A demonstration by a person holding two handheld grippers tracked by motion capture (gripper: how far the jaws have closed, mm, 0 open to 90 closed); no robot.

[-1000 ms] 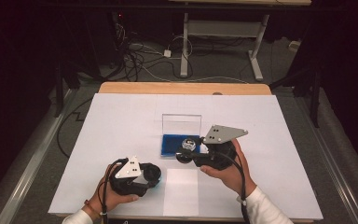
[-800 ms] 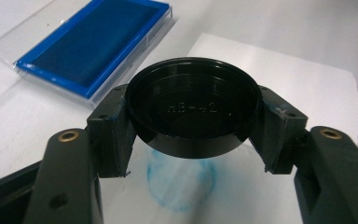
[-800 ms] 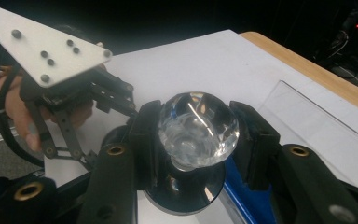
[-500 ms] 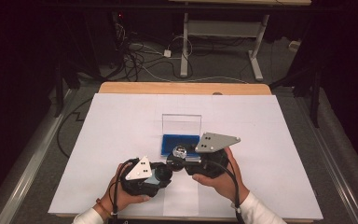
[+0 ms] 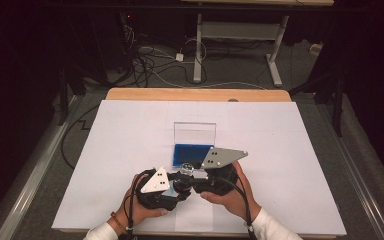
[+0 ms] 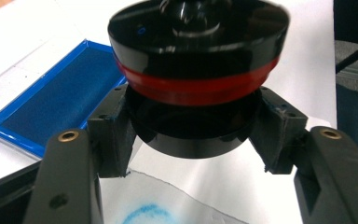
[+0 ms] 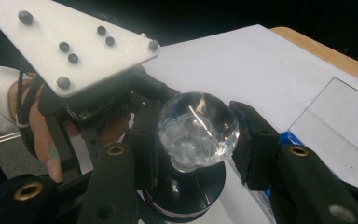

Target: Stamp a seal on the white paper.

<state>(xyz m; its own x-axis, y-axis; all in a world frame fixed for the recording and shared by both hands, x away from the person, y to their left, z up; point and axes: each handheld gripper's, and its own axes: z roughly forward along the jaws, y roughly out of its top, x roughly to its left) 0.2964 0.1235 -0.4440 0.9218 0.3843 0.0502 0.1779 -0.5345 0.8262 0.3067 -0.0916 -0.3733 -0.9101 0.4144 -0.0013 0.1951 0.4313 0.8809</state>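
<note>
A round stamp [image 5: 184, 174] with a black body, a red band [image 6: 196, 86] and a clear ball knob [image 7: 198, 127] hangs just above the table's near middle. My left gripper [image 6: 196, 140] is shut on the stamp's lower black barrel, below the red band. From the other side, my right gripper [image 7: 198, 135] is shut on the clear knob. In the high view the left gripper [image 5: 174, 189] and right gripper [image 5: 196, 183] meet at the stamp. Just behind them lies a blue ink pad [image 5: 192, 151] with its clear lid [image 5: 195, 134] standing open.
A white sheet [image 5: 290, 150] covers the table, with a wooden edge [image 5: 195, 94] at the back. A faint blue print [image 6: 144, 217] marks the smaller paper under the stamp. Cables and desk legs stand on the floor beyond.
Both hands have drawn together toward the near middle. The right gripper carried the stamp back and left, off the ink pad's front edge; the left gripper moved right and took its base.
</note>
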